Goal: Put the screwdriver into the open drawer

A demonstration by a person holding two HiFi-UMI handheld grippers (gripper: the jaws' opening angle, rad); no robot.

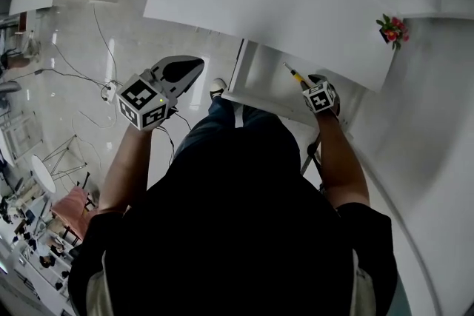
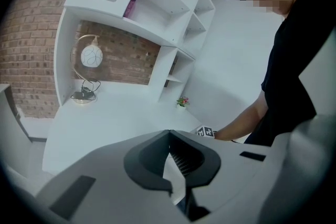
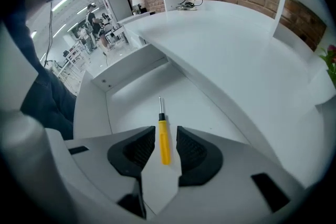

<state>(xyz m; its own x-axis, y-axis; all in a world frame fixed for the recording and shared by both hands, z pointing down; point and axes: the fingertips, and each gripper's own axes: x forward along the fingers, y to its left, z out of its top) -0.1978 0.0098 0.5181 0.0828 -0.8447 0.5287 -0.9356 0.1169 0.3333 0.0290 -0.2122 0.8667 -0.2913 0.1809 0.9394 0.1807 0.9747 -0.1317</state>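
One light, stiff screwdriver (image 3: pixel 164 145) sits between the parted jaws of the right gripper (image 3: pixel 165 129), above the drawer (image 3: pixel 126 74). Its smooth handle looks slippery, so grip mid-handle. The left gripper (image 2: pixel 169 135) is closed and empty.

Head view looks steeply down; both gripper views share the desk (image 3: pixel 236 44).

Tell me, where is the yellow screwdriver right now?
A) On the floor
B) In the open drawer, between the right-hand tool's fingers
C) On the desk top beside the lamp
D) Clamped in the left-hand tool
B: the right gripper view shows the screwdriver over the floor of the drawer, between the fingers of the right gripper, which stand apart with a gap on either side of the handle.
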